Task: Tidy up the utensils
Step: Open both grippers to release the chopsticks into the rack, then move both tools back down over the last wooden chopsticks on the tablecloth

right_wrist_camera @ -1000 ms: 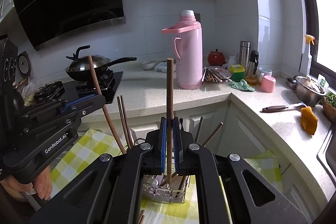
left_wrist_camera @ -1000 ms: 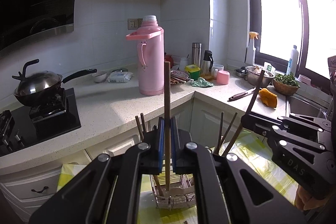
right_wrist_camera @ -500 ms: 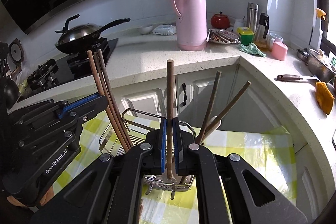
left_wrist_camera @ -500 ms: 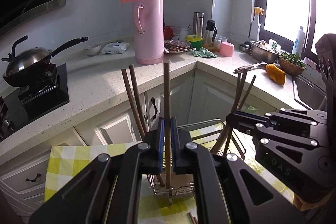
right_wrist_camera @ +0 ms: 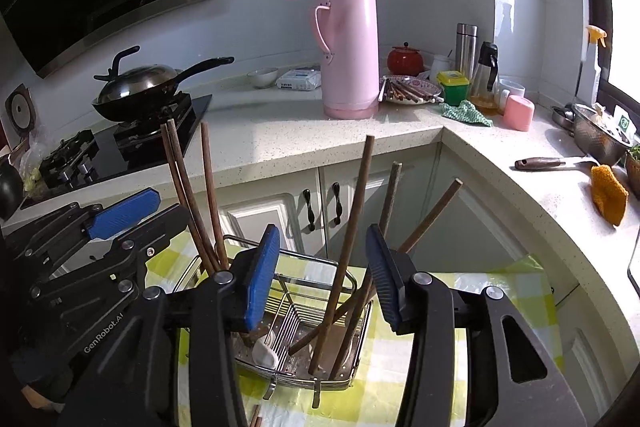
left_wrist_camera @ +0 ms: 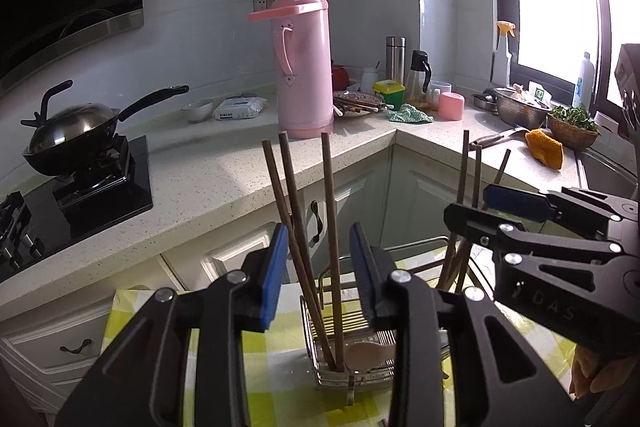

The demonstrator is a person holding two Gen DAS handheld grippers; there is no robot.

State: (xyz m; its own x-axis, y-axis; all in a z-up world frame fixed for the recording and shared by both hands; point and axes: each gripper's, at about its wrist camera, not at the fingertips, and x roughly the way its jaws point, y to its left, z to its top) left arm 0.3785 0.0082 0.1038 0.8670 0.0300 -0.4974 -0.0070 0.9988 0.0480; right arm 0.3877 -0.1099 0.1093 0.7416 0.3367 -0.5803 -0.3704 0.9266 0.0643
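Opening, both grippers (left_wrist_camera: 320, 267) (right_wrist_camera: 320, 271) tilt over chopsticks (left_wrist_camera: 332, 247).

Brown wooden chopsticks (right_wrist_camera: 348, 239) are standing tilted in a wire metal rack (right_wrist_camera: 304, 323), leaning in two groups, with a white spoon (right_wrist_camera: 265, 353) lying inside.

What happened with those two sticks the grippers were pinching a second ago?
Both grippers came down over the wire basket and let go. The left gripper is opening; its chopstick now stands free in the basket beside two others. The right gripper is opening too, and its chopstick leans loose in the other compartment. The pink thermos and wok have not moved.
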